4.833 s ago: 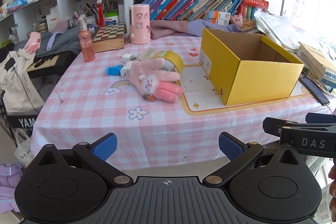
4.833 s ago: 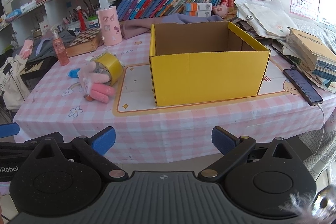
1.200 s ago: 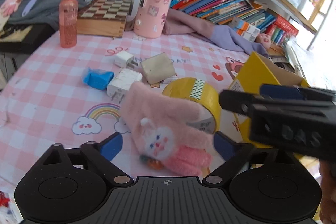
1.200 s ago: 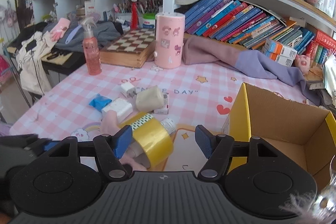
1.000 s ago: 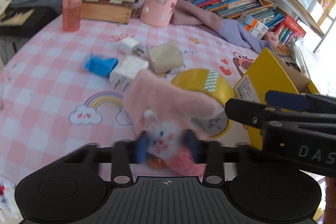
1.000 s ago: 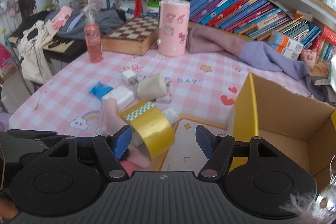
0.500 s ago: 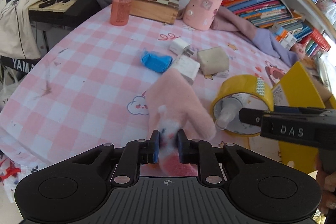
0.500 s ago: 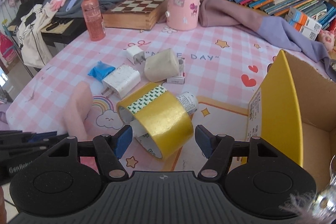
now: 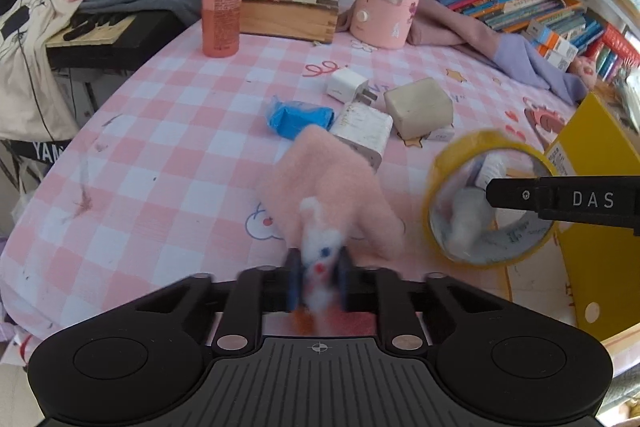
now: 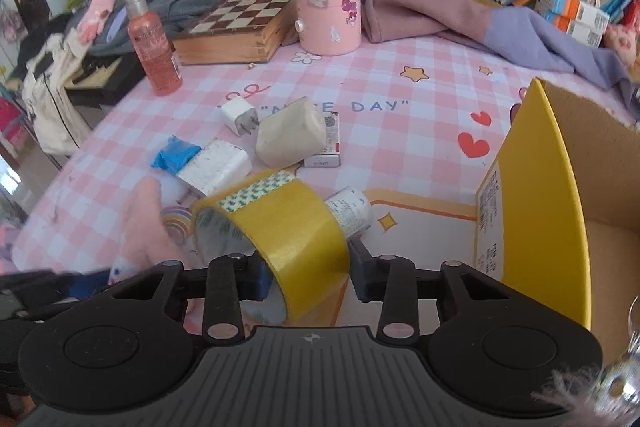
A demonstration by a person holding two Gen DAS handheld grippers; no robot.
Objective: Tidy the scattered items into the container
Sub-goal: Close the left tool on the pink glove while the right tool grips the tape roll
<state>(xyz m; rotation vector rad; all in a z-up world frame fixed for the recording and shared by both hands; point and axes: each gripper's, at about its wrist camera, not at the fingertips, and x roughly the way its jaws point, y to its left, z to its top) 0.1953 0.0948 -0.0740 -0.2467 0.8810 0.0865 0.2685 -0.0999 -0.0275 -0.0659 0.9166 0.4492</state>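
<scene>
Left tongs, bottom centre of the frame, were pinching only the bunny patch of the pink glove; a thin hold, so the fuzzy knit could slip free on lifting. Right tongs had just been closing on the yellow tape roll, pads at its sides; the tilted roll could squirt out. Beyond lay the chargers and sponge on the bench; the yellow box waited at right, and its near wall could catch a low carry.
</scene>
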